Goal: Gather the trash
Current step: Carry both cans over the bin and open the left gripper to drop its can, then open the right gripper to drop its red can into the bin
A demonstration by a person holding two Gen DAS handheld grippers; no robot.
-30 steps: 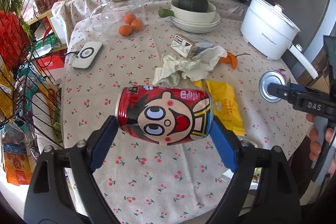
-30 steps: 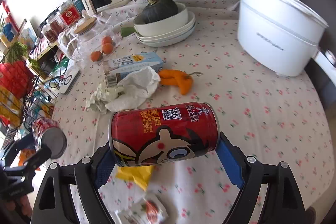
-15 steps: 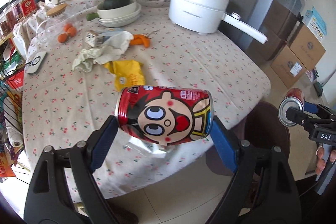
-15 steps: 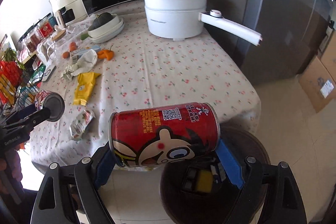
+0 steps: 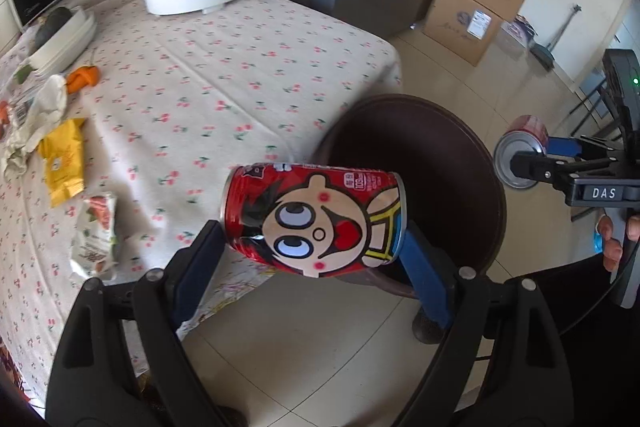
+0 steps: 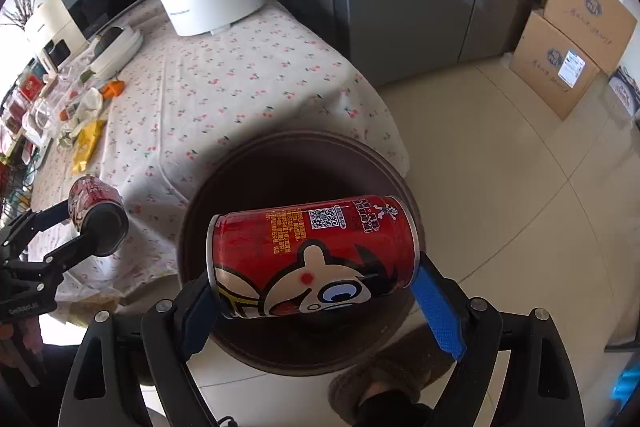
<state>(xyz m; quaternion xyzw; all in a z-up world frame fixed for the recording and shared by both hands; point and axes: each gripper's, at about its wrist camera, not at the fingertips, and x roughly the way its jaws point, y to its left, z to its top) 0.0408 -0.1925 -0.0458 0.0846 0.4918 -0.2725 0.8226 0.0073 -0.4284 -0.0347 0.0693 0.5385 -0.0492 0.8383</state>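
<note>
Both cans are up off the desk (image 5: pixel 208 75), with its cherry-print cloth, and at the bin. The left hand-held gripper (image 5: pixel 316 247) has its blue pads clamped end to end on a red cartoon-face drink can (image 5: pixel 316 219), held sideways and hanging at the near rim of the round dark-brown trash bin (image 5: pixel 420 163) that stands on the tiled floor beside the desk. The right hand-held gripper (image 6: pixel 316 291) grips a second red cartoon can (image 6: pixel 312 259) the same way, and from its view that can sits right over the bin's dark mouth. So the step in hand looks like the carry to the drop, nearly done. Next call, as I judge it: get each can squarely over the opening, the left one probably needing a little more travel inward, then spread the jaws and let them fall clear of the rim. Plenty remains on the desk: a yellow snack wrapper (image 5: pixel 64 163), a crumpled white packet (image 5: pixel 96 231) and a wad of pale tissue (image 5: pixel 40 111).
</note>
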